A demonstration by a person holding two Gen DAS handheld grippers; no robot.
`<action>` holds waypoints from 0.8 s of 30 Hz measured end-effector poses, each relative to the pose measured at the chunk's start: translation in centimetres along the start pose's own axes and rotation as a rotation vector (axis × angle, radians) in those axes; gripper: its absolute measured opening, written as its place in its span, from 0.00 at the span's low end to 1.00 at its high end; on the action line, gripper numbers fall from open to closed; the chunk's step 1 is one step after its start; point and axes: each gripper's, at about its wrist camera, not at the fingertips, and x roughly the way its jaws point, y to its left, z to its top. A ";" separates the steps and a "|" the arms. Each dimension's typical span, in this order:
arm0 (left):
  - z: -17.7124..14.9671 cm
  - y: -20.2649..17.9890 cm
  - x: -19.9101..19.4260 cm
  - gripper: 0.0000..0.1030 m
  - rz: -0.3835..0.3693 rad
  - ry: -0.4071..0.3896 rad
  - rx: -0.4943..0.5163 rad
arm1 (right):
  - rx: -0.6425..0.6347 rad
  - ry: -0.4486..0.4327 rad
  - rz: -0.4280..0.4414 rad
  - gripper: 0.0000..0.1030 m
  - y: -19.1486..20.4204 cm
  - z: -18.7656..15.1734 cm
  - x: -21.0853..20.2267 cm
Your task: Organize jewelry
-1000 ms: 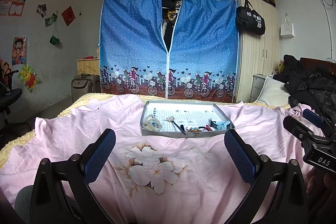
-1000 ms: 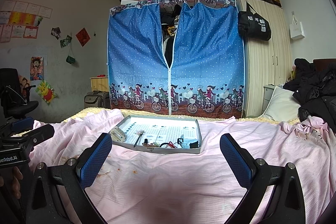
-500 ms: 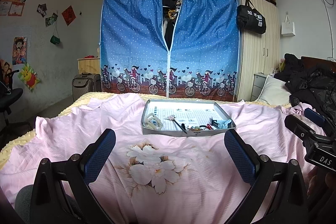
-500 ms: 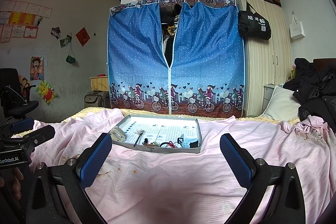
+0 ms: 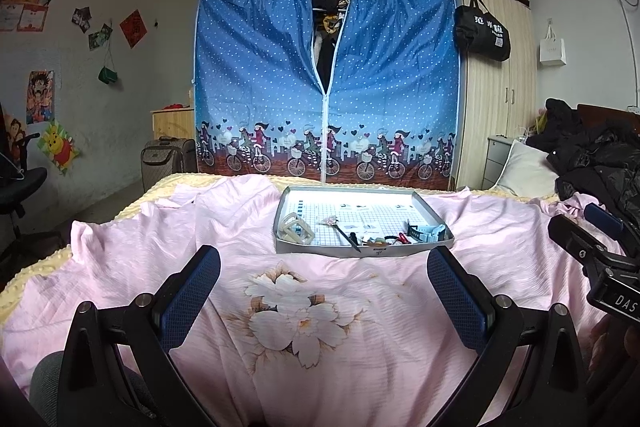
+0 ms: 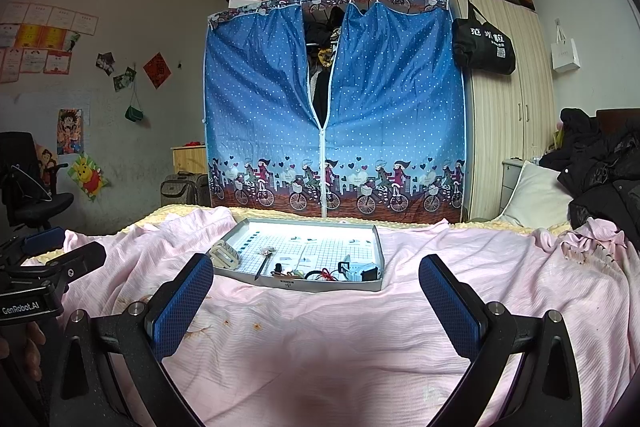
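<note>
A shallow grey tray with a gridded white floor lies on the pink bedsheet ahead of both grippers. In it are a cream hair claw clip at the left, a dark hair stick, a light-blue watch at the right, and small red and dark pieces along the front edge. My left gripper is open, well short of the tray. My right gripper is open too, also short of it. Each gripper shows at the edge of the other's view.
A blue dotted fabric wardrobe stands beyond the bed. A wooden wardrobe with a black bag is to the right, dark coats and a pillow lie on the bed's right side. A suitcase and office chair are at left.
The left wrist view has crept slightly forward and down toward the tray. The right gripper has barely moved. Both stay open.
</note>
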 end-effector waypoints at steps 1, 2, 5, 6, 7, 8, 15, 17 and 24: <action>0.0 0.0 0.0 0.99 0.003 0.002 0.002 | 0.000 0.000 0.000 1.00 0.0 0.0 0.0; -0.1 0.0 0.1 0.99 0.003 0.002 0.004 | 0.000 0.000 0.000 1.00 0.0 0.0 0.0; -0.1 -0.1 0.0 0.99 0.023 -0.004 0.016 | 0.000 0.000 0.000 1.00 0.0 0.0 0.0; -0.2 -0.3 0.0 0.99 0.035 -0.004 0.022 | -0.001 0.001 0.000 1.00 0.0 0.0 0.0; -0.3 -0.5 0.1 0.99 0.058 -0.002 0.031 | -0.001 0.001 -0.001 1.00 0.0 0.0 0.0; -0.3 -0.7 0.2 0.99 0.082 0.003 0.038 | 0.000 0.001 0.000 1.00 0.0 0.0 0.0; -0.6 -0.2 0.9 0.99 0.135 0.059 0.016 | 0.001 0.004 -0.002 1.00 -0.1 -0.2 0.1; -0.6 -0.1 0.8 0.99 0.130 0.055 0.012 | 0.002 0.004 -0.002 1.00 0.0 -0.2 0.0; -0.6 -0.4 0.4 0.99 0.141 0.036 0.029 | 0.003 0.005 -0.002 1.00 0.0 -0.1 0.0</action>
